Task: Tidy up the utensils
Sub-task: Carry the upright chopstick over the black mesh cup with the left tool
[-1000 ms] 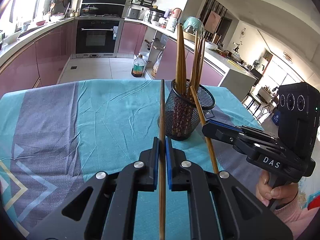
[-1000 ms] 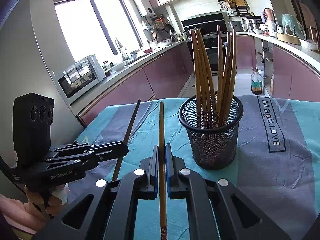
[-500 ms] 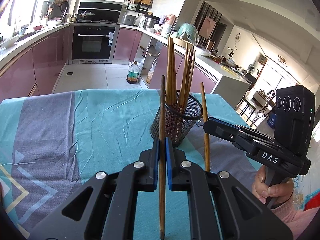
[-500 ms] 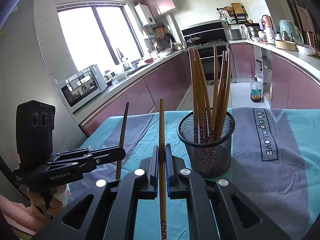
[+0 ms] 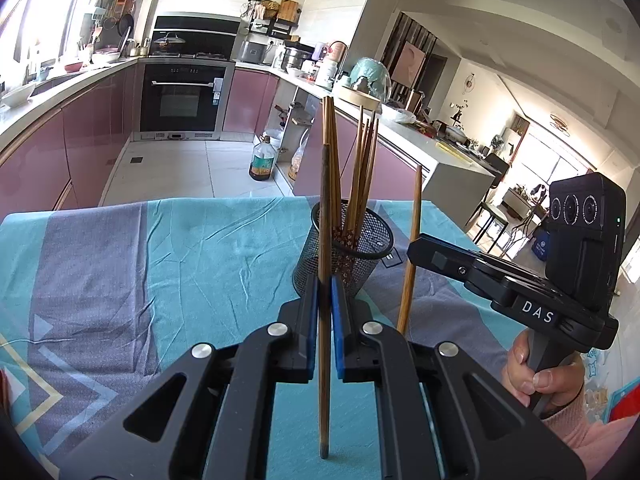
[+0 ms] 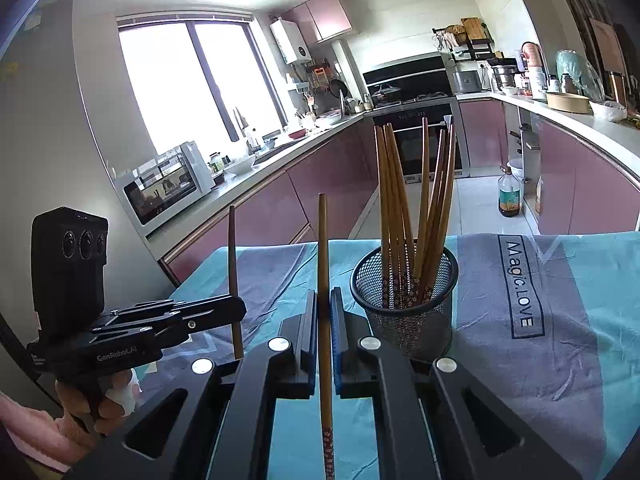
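Observation:
A black mesh cup (image 5: 344,256) stands on the cloth-covered table and holds several wooden chopsticks (image 5: 360,176); it also shows in the right wrist view (image 6: 404,304). My left gripper (image 5: 325,292) is shut on one chopstick (image 5: 325,208), held upright just in front of the cup. My right gripper (image 6: 324,312) is shut on another chopstick (image 6: 323,248), upright, left of the cup. Each gripper shows in the other's view: the right (image 5: 416,252) beside the cup, the left (image 6: 236,312) further left.
The table carries a teal and grey cloth (image 5: 180,248) printed "Magic LOVE" (image 6: 520,284). Kitchen counters, an oven (image 5: 180,96) and an oil bottle (image 5: 263,158) on the floor lie beyond the table's far edge.
Both grippers have tilted upward and risen, so both held chopsticks now stand more upright. The cup sits lower and further off in both views.

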`<state>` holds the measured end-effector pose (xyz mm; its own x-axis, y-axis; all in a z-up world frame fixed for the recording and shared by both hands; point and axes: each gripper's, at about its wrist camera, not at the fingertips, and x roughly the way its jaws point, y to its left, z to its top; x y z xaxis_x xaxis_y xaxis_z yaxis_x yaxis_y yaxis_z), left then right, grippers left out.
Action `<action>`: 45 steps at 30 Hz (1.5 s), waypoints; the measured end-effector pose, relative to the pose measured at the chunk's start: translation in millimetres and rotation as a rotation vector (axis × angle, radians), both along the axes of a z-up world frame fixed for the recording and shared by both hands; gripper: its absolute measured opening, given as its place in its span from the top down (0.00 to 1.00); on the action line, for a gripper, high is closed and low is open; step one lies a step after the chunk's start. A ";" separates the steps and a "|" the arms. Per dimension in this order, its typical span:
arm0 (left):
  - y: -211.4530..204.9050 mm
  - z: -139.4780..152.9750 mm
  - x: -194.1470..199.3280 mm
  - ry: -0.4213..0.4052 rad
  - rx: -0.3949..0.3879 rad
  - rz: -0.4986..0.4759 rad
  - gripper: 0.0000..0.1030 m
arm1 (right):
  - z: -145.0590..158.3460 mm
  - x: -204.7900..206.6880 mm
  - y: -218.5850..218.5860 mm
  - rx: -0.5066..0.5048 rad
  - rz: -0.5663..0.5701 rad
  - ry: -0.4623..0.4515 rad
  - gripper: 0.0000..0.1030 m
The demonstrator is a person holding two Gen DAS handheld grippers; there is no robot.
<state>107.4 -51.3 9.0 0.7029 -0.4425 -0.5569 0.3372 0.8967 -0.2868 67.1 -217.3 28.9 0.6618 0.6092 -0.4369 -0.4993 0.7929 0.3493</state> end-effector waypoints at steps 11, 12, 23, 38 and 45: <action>1.4 8.8 -3.3 -0.025 -0.005 -0.009 0.93 | 10.1 -0.4 -5.7 0.007 -0.014 -0.035 0.95; 1.4 9.6 -3.9 -0.026 -0.004 -0.009 0.93 | 11.1 -0.4 -6.3 0.007 -0.014 -0.038 0.95; -1.2 15.1 -0.4 -0.042 0.007 -0.003 0.93 | 19.1 1.7 -10.8 0.013 -0.019 -0.061 0.95; -5.2 27.2 -0.8 -0.070 0.013 -0.012 0.93 | 28.6 2.5 -14.1 0.008 -0.033 -0.090 0.95; -4.4 35.7 -0.9 -0.092 0.009 -0.016 0.93 | 36.3 1.7 -15.8 0.011 -0.039 -0.109 0.95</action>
